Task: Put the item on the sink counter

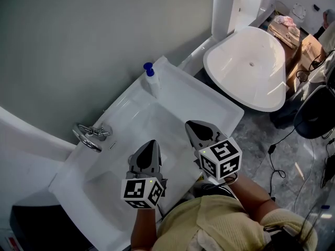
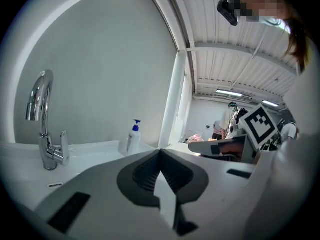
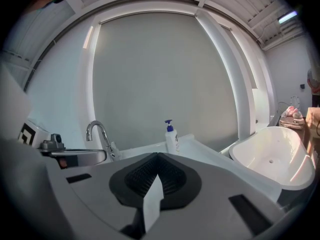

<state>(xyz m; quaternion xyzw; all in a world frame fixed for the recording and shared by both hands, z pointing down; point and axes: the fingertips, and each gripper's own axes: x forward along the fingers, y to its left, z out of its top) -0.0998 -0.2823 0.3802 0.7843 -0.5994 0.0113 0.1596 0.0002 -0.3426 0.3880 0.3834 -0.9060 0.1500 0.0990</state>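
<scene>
A white pump bottle (image 1: 151, 81) with a blue top stands upright on the white sink counter (image 1: 207, 99), at its back edge beside the wall. The same bottle (image 2: 133, 138) shows past the left jaws, and the bottle (image 3: 171, 137) also shows in the right gripper view. My left gripper (image 1: 152, 144) hovers over the basin, shut with nothing between its jaws. My right gripper (image 1: 192, 125) is beside it over the counter's front part, also shut and empty. Both point toward the wall, well short of the bottle.
A chrome faucet (image 1: 90, 135) sits at the basin's left end. A white bathtub (image 1: 250, 67) stands to the right of the counter. Cables and a dark chair (image 1: 315, 111) lie on the marble floor at far right. A grey wall backs the sink.
</scene>
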